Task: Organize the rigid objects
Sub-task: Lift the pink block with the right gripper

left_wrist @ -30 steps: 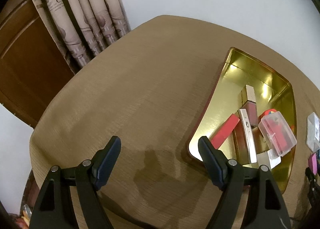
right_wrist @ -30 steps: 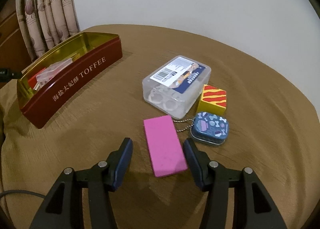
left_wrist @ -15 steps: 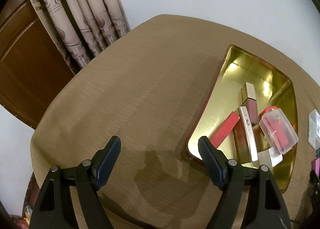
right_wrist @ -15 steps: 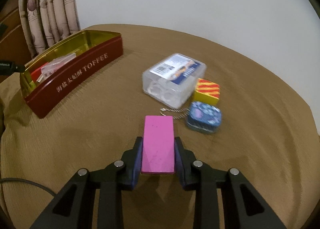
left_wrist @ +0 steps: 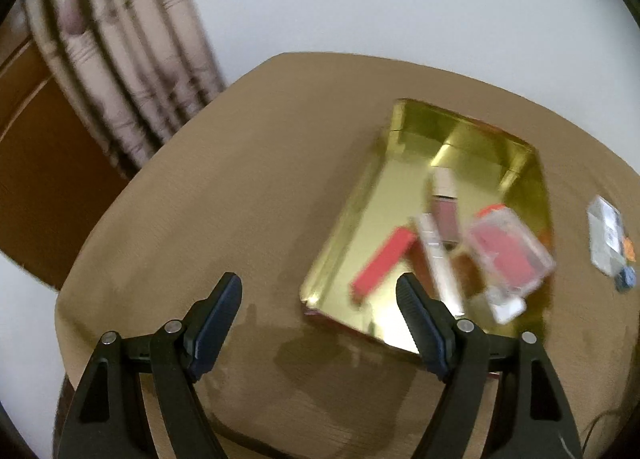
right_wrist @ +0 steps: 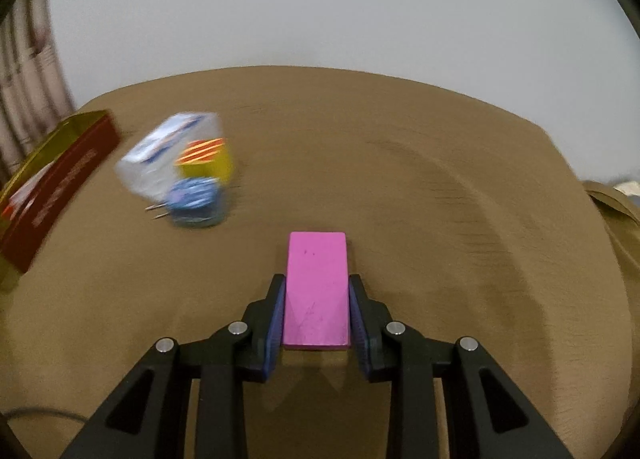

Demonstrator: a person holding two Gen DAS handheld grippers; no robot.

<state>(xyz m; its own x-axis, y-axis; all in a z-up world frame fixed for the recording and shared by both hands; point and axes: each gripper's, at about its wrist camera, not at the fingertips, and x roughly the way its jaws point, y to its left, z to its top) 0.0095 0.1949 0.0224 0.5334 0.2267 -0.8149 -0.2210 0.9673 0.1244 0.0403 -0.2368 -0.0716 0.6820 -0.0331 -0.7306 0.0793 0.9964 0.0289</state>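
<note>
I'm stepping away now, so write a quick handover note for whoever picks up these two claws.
Right claw: shut on the pink block, lifted off the table.
Left claw: open, empty, near the tin.
Done: several items already lie in the tin.
Left: put the pink block in, then the clear box, striped block and blue tin, all on the table.

I see the tin (left_wrist: 404, 163) on the table (left_wrist: 240, 179), ahead-right of my left gripper (left_wrist: 320, 315). Several small items lie in it, box (left_wrist: 510, 253) on top at right. From the right wrist: block (right_wrist: 316, 287) btwn the jaws, tin far left, clear case (right_wrist: 152, 163), cube (right_wrist: 212, 157) & small tin (right_wrist: 196, 203) clustered beside it.
</note>
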